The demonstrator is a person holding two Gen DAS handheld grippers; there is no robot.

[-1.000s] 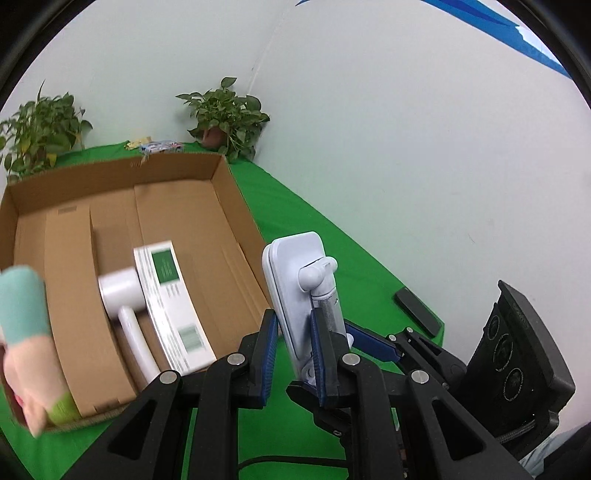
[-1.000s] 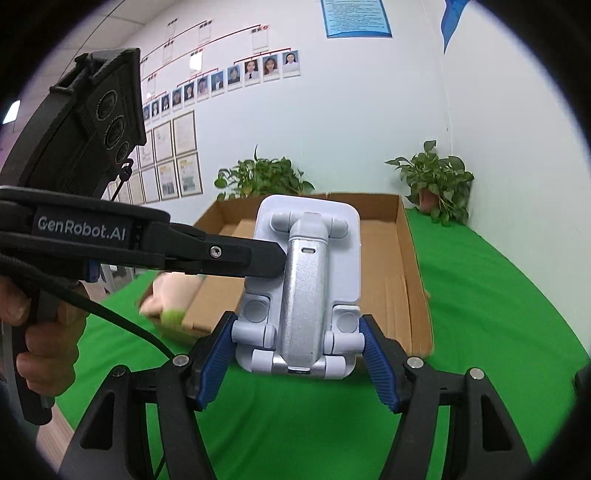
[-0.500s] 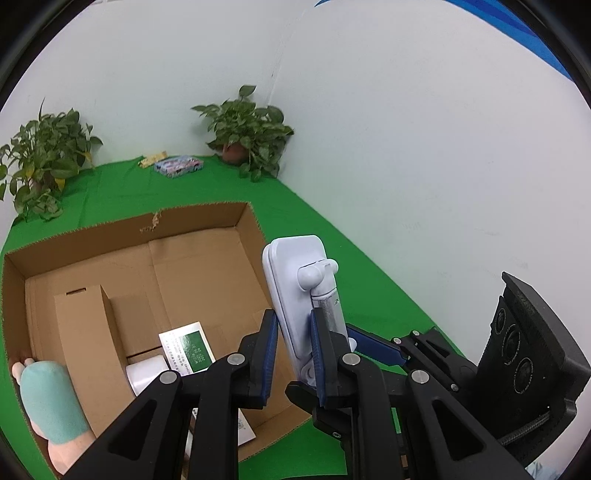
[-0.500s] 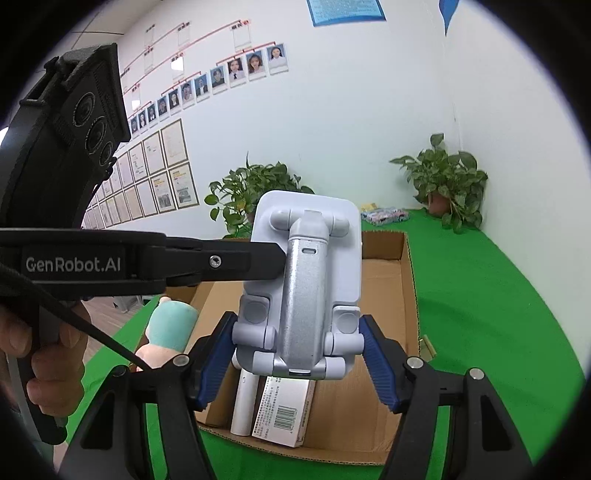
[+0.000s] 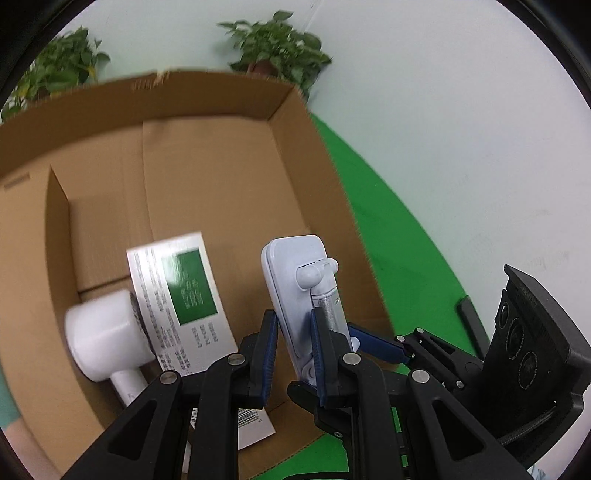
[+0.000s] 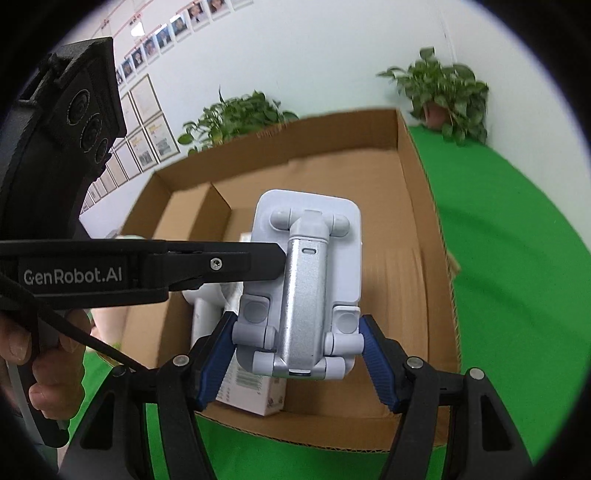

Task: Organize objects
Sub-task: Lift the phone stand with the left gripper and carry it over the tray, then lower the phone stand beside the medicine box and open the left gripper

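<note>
Two grippers are clamped on one white phone stand (image 6: 303,291): left gripper (image 5: 293,354) across its thickness, right gripper (image 6: 299,354) across its base, held over the cardboard box (image 5: 295,147).

This looks like an office or a lab set up for recording. Rows of framed certificates (image 6: 147,122) and staff portrait photos (image 6: 173,27) hang on a plain white wall (image 6: 314,48), potted plants (image 6: 443,96) stand in the corners, and a green cloth (image 6: 517,240) covers the surface under a cardboard box (image 6: 417,206).
</note>
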